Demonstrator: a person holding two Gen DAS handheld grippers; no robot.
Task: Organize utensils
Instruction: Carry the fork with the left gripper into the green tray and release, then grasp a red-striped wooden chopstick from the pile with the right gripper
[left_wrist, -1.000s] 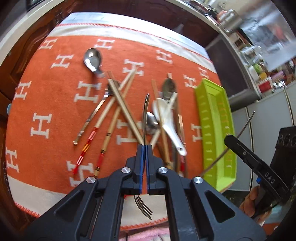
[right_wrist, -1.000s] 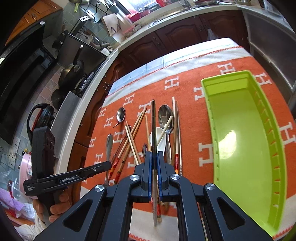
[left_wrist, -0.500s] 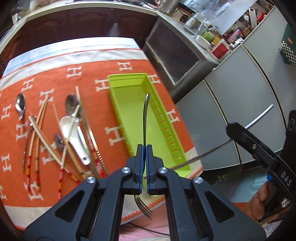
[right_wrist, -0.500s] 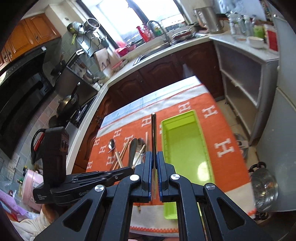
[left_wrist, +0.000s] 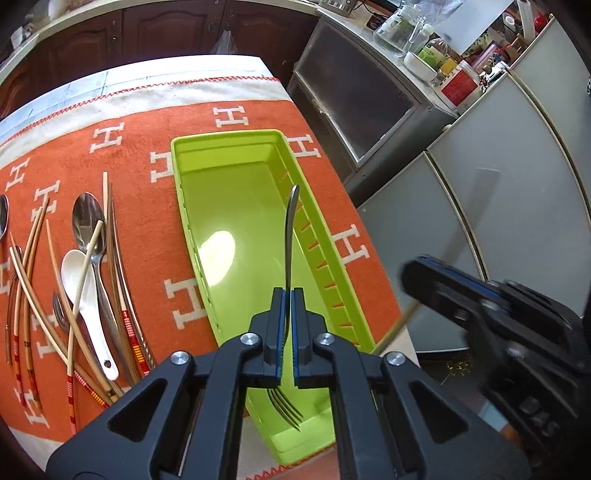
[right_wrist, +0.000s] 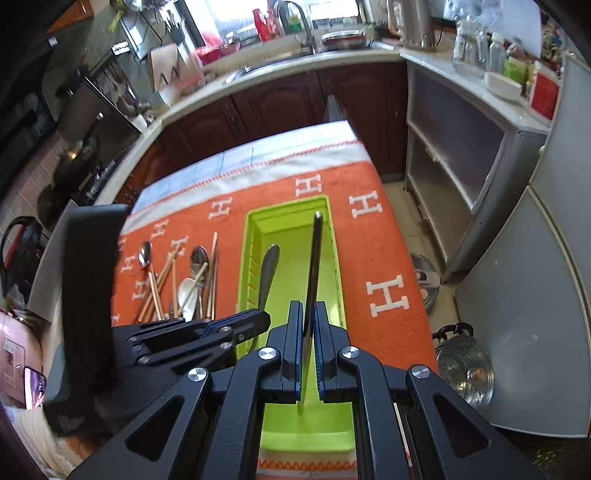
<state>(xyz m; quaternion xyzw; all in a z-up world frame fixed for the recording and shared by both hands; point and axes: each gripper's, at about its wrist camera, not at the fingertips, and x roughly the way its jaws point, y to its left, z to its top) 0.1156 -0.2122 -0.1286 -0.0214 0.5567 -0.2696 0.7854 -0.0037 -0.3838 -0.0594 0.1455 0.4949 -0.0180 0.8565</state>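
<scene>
Now both my tongs have swung away from the pile of utensils and hang over the green tray (left_wrist: 236, 177), where a second ago they were still above the heap on the orange cloth (left_wrist: 140, 122). My left tongs (left_wrist: 287, 325) are pinched tight on the fork (left_wrist: 290, 236), handle pointing away from me along the tray's right wall, tines tucked back under the jaws over the tray's near end. My right tongs (right_wrist: 309, 347) are clamped on a dark, flat-sided chopstick (right_wrist: 314, 258) that runs lengthwise above the tray's right half. From the right camera I see the left tongs just beside, to the tray's left, with the fork handle over the tray floor.

That puts the carry behind me, I think; both pieces look lined up with the tray and only need lowering and letting go. The tray holds nothing yet. Left of the tray, the spoons (left_wrist: 88, 218), the white ladle spoon (left_wrist: 83, 295) and the other chopsticks (left_wrist: 26, 258) lie tangled on the tabletop, awaiting later trips
</scene>
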